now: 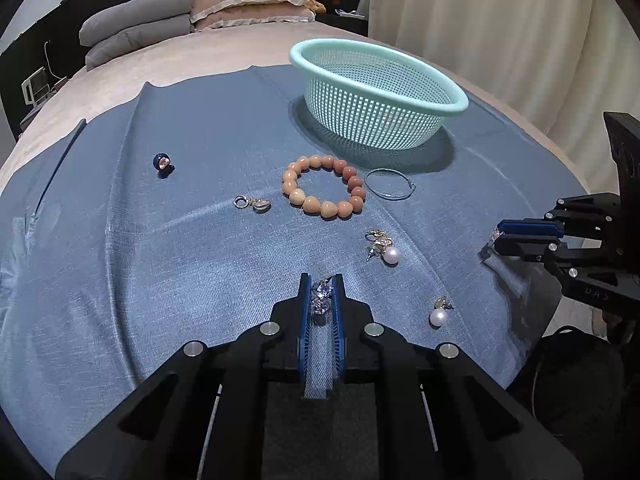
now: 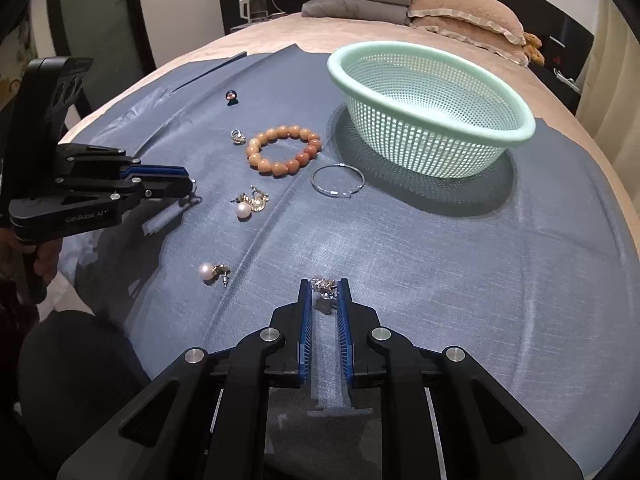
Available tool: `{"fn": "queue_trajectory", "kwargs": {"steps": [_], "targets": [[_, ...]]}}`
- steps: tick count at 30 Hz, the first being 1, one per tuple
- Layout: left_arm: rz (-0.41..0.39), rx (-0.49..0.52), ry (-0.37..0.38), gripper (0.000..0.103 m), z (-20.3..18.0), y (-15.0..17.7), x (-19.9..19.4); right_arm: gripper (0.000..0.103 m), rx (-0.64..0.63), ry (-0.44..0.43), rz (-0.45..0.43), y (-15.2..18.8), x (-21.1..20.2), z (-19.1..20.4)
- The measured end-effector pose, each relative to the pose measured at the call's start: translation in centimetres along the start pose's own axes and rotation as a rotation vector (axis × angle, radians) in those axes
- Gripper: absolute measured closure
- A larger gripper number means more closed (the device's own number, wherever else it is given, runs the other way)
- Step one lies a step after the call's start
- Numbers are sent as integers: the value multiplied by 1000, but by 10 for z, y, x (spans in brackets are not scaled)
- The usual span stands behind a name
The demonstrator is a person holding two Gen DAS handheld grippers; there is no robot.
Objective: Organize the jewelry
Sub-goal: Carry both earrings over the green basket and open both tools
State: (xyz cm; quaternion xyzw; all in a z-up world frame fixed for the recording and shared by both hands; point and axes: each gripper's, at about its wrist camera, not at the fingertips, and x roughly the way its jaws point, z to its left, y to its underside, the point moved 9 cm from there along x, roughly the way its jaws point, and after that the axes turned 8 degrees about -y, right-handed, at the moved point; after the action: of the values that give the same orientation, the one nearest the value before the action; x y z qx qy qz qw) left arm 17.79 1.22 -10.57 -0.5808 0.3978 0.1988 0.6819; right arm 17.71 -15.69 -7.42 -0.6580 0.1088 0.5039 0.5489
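Note:
My left gripper (image 1: 322,280) is shut on a clear crystal earring (image 1: 321,300), low over the blue cloth (image 1: 160,280). My right gripper (image 2: 324,284) is shut on a second crystal earring (image 2: 325,289), also close to the cloth. In each wrist view the other gripper shows from the side: the right gripper (image 1: 494,240) at the right edge, the left gripper (image 2: 190,188) at the left. Loose on the cloth lie an orange bead bracelet (image 1: 296,196), a thin silver hoop (image 1: 390,199), two pearl earrings (image 1: 392,255) (image 1: 438,317), a gold charm (image 1: 260,205) and a dark blue charm (image 1: 162,162).
A mint mesh basket (image 1: 460,100) stands upright at the back of the cloth, nothing visible inside. The cloth covers the end of a bed, with pillows (image 1: 248,0) and folded grey blankets (image 1: 136,28) at the head. A curtain (image 1: 500,20) hangs to the right.

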Motion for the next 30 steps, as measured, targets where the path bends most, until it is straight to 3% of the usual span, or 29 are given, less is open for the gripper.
{"fn": "queue_trajectory", "kwargs": {"steps": [7, 14, 18, 22, 30], "targets": [[-70, 24, -6, 92, -3, -26, -38, 91, 28, 62, -126, -33, -46, -17], [-153, 69, -49, 92, -6, -90, -58, 91, 46, 164, -228, -91, -89, -46], [-198, 103, -44, 92, -12, -126, -58, 91, 40, 180, -294, -119, -109, -58], [-219, 133, -28, 92, -22, -157, -43, 91, 21, 175, -311, -139, -101, -70], [-183, 186, 13, 92, -43, -186, 22, 91, 38, 148, -224, -141, -24, -101]]}}
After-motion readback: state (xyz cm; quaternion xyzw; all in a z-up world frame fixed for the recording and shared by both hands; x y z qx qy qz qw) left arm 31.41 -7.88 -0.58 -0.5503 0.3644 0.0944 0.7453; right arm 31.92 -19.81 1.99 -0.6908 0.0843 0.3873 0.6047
